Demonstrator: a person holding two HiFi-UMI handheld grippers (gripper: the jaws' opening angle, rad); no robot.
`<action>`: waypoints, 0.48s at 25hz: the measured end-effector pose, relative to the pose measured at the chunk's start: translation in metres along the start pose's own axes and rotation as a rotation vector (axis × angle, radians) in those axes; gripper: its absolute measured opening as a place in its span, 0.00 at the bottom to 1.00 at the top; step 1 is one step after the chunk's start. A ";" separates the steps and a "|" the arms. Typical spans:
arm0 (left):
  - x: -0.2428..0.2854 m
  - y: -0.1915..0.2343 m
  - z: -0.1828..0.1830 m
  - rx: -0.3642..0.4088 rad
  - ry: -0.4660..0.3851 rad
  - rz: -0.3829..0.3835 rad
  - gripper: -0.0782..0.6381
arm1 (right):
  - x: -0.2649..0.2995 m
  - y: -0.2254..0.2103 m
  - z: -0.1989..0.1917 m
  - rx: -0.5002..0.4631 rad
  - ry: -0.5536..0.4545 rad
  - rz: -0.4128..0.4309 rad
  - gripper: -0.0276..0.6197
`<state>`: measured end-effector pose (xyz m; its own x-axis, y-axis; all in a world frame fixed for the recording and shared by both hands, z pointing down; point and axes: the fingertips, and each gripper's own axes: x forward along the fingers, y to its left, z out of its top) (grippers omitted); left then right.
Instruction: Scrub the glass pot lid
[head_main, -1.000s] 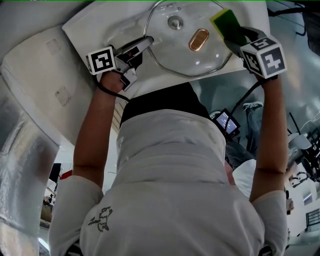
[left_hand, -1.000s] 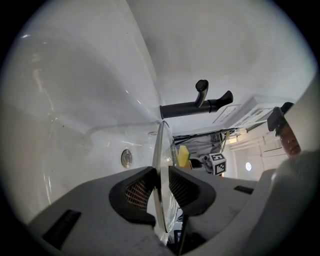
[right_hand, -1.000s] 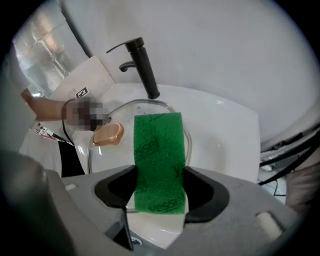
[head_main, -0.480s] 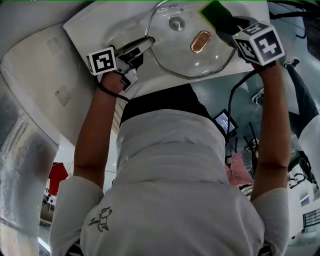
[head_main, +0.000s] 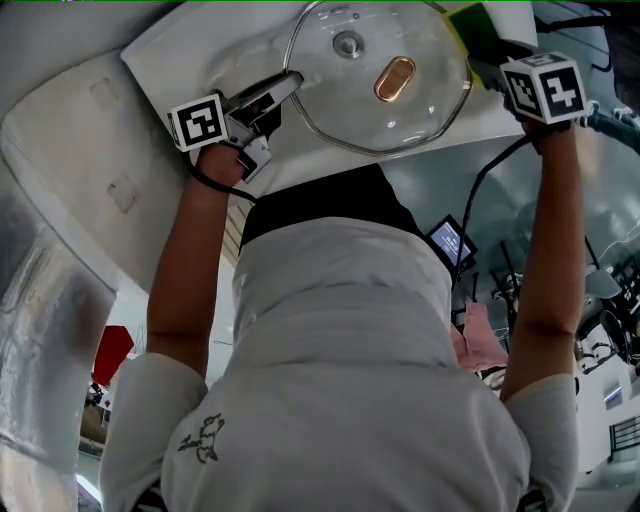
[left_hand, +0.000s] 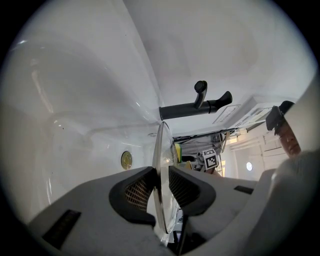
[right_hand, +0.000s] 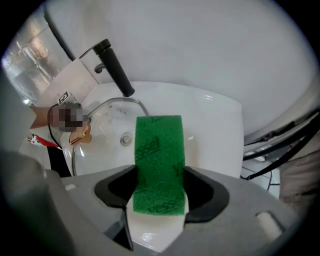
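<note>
Head view, right gripper (head_main: 483, 46) clamping sponge (head_main: 471, 21), shifted to right rim of lid (head_main: 385, 110), left gripper (head_main: 288, 86) unmoved, jaws pinching lid edge

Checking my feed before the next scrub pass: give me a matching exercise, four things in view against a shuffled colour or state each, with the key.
Things:
1. glass pot lid
2. sponge
3. faucet
4. lid handle

Colour or state:
A. black
B. copper-coloured
C. gripped by its rim in the left gripper
D. green, clamped in the right gripper

Pairs: 1-C, 2-D, 3-A, 4-B
</note>
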<state>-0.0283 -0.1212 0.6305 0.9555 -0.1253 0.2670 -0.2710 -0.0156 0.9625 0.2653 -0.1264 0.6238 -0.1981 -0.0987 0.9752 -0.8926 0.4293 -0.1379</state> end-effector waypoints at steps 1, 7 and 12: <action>0.000 0.000 0.000 0.000 -0.001 0.002 0.24 | -0.001 0.000 -0.001 0.000 -0.002 -0.005 0.49; 0.001 -0.001 0.000 0.027 -0.017 0.015 0.25 | -0.009 0.004 0.005 0.026 -0.080 -0.005 0.49; 0.000 0.002 0.005 0.078 -0.052 0.031 0.29 | -0.026 0.017 0.018 0.026 -0.182 -0.035 0.49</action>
<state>-0.0295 -0.1259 0.6321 0.9398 -0.1787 0.2913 -0.3102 -0.0882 0.9466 0.2480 -0.1330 0.5934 -0.2343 -0.2750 0.9325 -0.9100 0.3996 -0.1108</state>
